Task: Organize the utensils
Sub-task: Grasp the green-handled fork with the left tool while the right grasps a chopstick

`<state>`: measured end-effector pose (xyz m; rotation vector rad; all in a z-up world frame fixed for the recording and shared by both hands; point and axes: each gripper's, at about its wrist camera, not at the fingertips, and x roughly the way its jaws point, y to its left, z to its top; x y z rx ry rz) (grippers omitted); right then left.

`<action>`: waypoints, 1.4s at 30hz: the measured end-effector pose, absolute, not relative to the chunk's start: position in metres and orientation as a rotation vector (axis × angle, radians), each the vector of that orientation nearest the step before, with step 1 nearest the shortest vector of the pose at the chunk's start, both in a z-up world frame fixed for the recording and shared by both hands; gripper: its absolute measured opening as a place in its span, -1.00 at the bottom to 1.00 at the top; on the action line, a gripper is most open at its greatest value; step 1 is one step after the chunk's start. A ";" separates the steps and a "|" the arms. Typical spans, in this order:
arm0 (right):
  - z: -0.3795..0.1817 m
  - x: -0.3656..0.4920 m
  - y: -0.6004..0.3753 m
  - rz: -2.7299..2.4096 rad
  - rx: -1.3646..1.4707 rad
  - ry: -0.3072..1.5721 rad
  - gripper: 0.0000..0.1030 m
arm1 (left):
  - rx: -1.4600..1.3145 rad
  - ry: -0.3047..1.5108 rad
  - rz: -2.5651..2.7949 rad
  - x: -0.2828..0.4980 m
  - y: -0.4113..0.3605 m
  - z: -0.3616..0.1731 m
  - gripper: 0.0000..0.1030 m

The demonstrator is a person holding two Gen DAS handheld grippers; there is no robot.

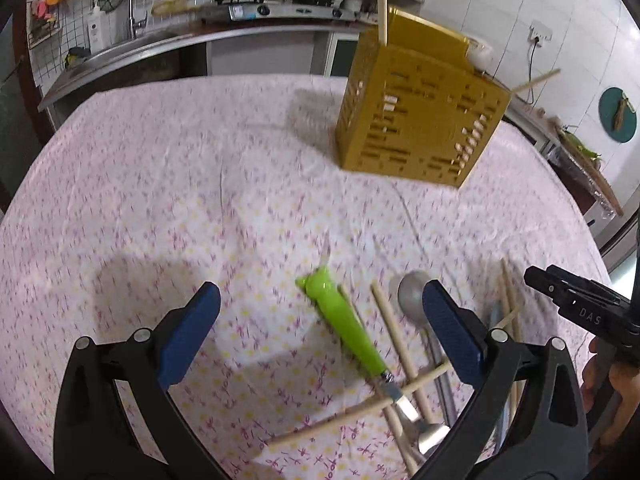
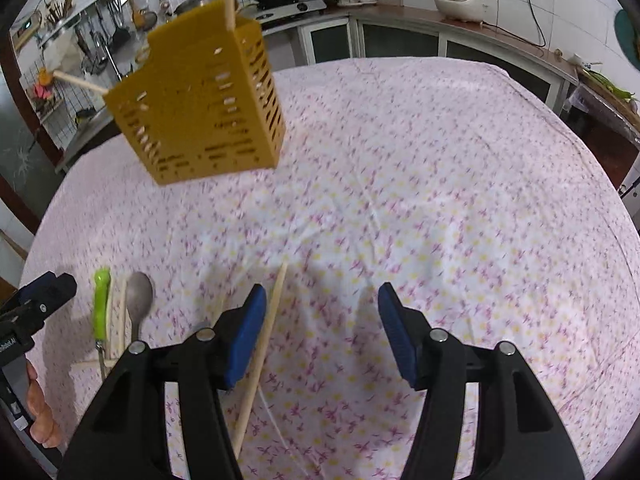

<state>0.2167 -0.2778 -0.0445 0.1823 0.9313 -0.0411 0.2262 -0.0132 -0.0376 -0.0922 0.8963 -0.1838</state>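
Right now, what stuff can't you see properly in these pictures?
- Inside of the yellow holder: both views, hidden by its walls; only chopsticks poking out show.
- Far ends of the utensil pile: left wrist view, covered by the left gripper and cut off by the bottom edge.
- Lower end of the loose chopstick: right wrist view, hidden behind the right gripper.
- Tablecloth pattern: blurred in both views.

The right tongs (image 2: 322, 330) hang spread over the table's pink floral cloth (image 2: 440, 200), a pale wooden chopstick (image 2: 262, 354) lying just beside their left pad, while a slotted yellow plastic utensil holder (image 2: 200, 108) stands upright far left, near a green-handled utensil (image 2: 101, 304) and grey metal spoon (image 2: 138, 300).
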 end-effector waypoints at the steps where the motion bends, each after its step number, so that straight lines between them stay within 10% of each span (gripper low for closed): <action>1: -0.046 0.217 -0.276 -0.044 0.179 0.933 0.12 | -0.091 0.902 -0.178 0.227 -0.014 -0.039 0.90; 15: -0.056 0.220 -0.257 -0.085 0.095 0.951 0.21 | -0.059 0.955 -0.106 0.225 -0.020 -0.054 0.87; 30: -0.056 0.223 -0.251 -0.135 0.127 0.931 0.19 | -0.059 1.045 -0.054 0.229 -0.034 -0.066 0.41; 42: -0.063 0.220 -0.234 -0.142 0.108 0.882 -0.55 | -0.054 1.002 0.006 0.225 -0.044 -0.069 -0.07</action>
